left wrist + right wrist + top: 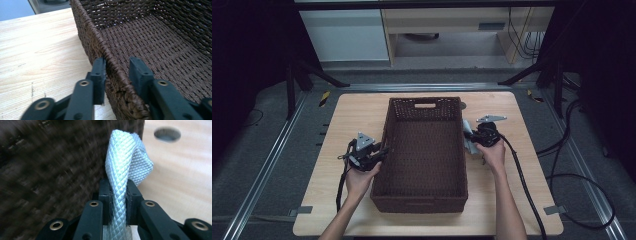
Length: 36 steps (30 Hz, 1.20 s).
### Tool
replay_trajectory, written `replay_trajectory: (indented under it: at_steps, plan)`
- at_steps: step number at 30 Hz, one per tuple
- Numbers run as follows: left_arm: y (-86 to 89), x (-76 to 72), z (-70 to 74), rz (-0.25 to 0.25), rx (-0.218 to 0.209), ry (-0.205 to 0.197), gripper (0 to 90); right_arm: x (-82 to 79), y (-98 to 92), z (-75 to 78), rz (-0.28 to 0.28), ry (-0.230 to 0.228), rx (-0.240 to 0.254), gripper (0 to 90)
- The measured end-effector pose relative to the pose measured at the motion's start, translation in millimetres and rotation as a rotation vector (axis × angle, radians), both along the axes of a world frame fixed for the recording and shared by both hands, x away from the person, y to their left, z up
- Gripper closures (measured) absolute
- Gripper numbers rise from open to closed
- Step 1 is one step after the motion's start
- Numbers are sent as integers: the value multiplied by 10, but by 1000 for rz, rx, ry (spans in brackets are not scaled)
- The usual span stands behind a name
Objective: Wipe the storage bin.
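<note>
Pale grey waffle-weave cloth (125,170), soft, light, pinched at a fold between right gripper (118,202) jaws at 3 o'clock of stiff dark-brown woven basket (426,202); left gripper (117,75) jaws loosely straddle its rim, right pad clear.

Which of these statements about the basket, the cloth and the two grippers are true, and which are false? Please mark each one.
1. The right gripper is shut on a pale grey cloth. True.
2. The cloth lies inside the woven basket. False: it is outside, by the basket's right wall.
3. The left gripper straddles the basket's left rim. True: one jaw is outside the wall, the other inside.
4. The left jaws clamp the rim tightly. False: a gap shows beside the inner jaw.
5. The basket stands on a metal table. False: the table is light wood.
</note>
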<state>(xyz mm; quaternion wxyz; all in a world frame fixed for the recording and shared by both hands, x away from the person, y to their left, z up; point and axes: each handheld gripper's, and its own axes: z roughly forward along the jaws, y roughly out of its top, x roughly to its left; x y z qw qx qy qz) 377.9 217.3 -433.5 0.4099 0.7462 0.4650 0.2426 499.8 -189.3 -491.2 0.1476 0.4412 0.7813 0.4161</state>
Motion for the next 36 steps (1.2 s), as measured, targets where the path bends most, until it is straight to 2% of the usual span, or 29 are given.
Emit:
replay_trajectory:
  at_steps: [3, 5, 7, 9, 11, 14, 16, 18, 21, 24, 27, 34, 36]
  plan:
    - [44, -23, 14, -9, -33, -17, 507, -5, 4, -115, -6, 35, -30, 792]
    - [66, -65, 38, -12, -58, -26, 487, -12, 5, -156, -5, 42, -17, 791]
    - [73, -110, 56, -16, -34, -26, 484, -23, -5, -133, -1, 44, -13, 791]
    - [77, -164, 62, -29, -21, -17, 489, -43, -28, -45, 1, 14, -4, 792]
    - [88, -216, 64, -34, -13, -16, 498, -74, -61, 104, -1, -29, 35, 792]
    - [91, -262, 58, -49, -29, -4, 525, -124, -86, 367, 13, -109, 93, 792]
    - [68, -277, 41, -66, -23, 5, 559, -157, -71, 506, 33, -138, 127, 792]
    - [36, -290, 22, -53, -5, 0, 590, -180, -22, 566, 41, -146, 98, 793]
    - [39, -287, 25, -44, -18, 13, 612, -177, 11, 511, 41, -126, 80, 793]
    - [14, -292, 20, -30, -8, 4, 629, -156, 17, 396, 34, -97, 68, 793]
    - [8, -280, 16, -15, -10, 2, 649, -135, 8, 249, 22, -56, 34, 793]
    - [7, -256, 14, 1, -21, 7, 670, -133, -21, -122, -14, 50, -9, 792]
    - [10, -246, 13, 3, -26, 9, 670, -142, -27, -169, -19, 56, 9, 792]
